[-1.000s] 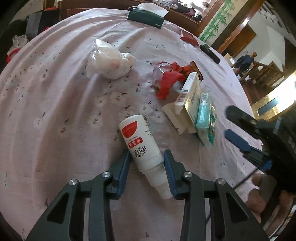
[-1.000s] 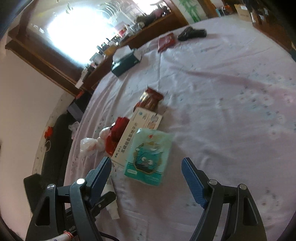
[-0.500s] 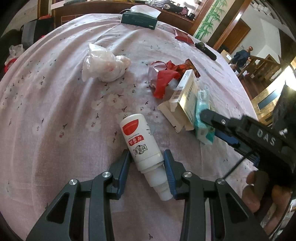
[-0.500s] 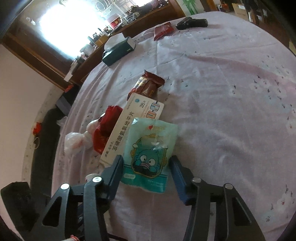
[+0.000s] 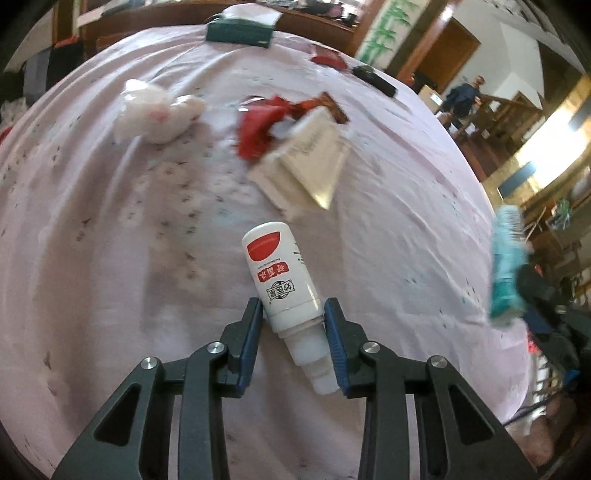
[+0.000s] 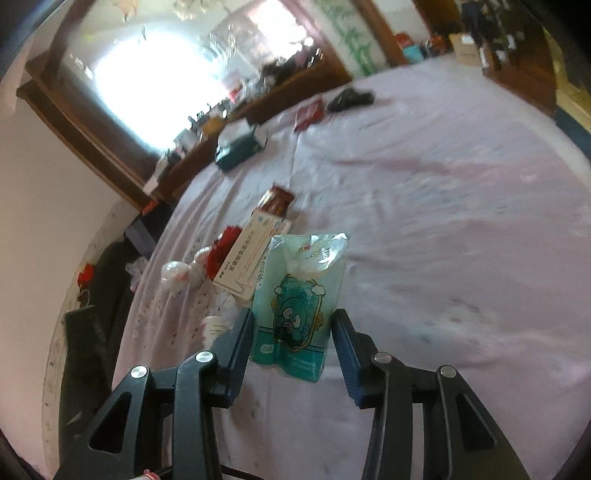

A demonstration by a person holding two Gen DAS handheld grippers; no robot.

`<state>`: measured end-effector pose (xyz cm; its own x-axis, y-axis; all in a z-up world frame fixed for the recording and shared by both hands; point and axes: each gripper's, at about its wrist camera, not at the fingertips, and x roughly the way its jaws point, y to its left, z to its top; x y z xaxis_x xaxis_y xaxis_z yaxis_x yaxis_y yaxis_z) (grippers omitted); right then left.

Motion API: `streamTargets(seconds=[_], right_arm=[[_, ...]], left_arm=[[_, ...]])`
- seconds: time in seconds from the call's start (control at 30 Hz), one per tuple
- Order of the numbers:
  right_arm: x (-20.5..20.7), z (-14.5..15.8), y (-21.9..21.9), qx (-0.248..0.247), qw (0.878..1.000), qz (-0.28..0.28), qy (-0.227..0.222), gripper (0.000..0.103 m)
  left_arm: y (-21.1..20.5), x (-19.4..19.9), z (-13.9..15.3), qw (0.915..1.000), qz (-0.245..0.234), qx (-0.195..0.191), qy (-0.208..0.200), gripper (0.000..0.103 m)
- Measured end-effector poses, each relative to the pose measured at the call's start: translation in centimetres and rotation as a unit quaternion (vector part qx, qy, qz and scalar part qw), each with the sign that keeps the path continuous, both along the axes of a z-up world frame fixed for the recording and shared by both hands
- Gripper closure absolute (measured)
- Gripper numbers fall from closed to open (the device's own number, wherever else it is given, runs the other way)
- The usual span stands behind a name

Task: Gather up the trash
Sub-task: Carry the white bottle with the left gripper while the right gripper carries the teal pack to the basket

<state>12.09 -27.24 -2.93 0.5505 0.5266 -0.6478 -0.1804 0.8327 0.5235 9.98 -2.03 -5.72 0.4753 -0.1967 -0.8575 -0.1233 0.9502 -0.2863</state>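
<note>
- While the pale pink flowered cloth (image 5: 388, 229) covers the whole round table, we hold trash in both tools.
- Our left gripper (image 5: 293, 349) has its blue pads pressed on a small white plastic bottle (image 5: 280, 280); the jaws are narrow and closing a little more on it.
- The bottle has a red patch on its rounded base, red characters and a black stamp-like mark on its side, and a stepped white neck that points back toward the camera. It lies tilted between the pads, base away from us; whether it touches the cloth we cannot tell.
- Our right gripper (image 6: 291, 343) is closing on a teal tissue pack (image 6: 299, 310), which sits between the two pads and is gripped at its lower part.
- The pack is soft and glossy, printed with a cartoon figure, and has a white opening flap at its top end. It stands up from the jaws, raised off the cloth.
- In the left view the same pack shows as a blurred teal strip at the right edge, off the table.
- Left on the cloth beyond the bottle: a flat white carton (image 5: 310, 155), a red crumpled wrapper (image 5: 258, 125) touching it, a brown snack wrapper (image 5: 328, 105) behind, and a crumpled white plastic bag (image 5: 155, 114) apart to the left.
- At the far edge lie a dark green tissue box (image 5: 238, 31), a red packet (image 5: 325, 59) and a black remote (image 5: 375, 79).
</note>
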Motion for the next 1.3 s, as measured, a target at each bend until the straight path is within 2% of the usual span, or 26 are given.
streamTargets(seconds=[0.27,0.43,0.77,1.3], right_arm=[[-5.0,3.1,-5.5,-0.019,0.997,-0.054,-0.054,0.056],[-7.6,4.4,-8.6,-0.028,0.993,-0.086,-0.073,0.056],[-12.6,7.2,-14.5,-0.067,0.976,-0.180,-0.104,0.056],[-18.5,11.1,-20.1,-0.101,0.948,-0.266,-0.144,0.056]], left_arm=[[-5.7,-1.4,2.7,0.9975,-0.058,-0.008,-0.041,0.071],[-9.6,-2.0,5.3,0.9922,-0.103,-0.018,-0.067,0.071],[-17.8,-4.2,10.9,0.9671,-0.212,-0.039,-0.135,0.070],[-25.4,-7.2,15.9,0.9318,-0.306,-0.054,-0.188,0.070]])
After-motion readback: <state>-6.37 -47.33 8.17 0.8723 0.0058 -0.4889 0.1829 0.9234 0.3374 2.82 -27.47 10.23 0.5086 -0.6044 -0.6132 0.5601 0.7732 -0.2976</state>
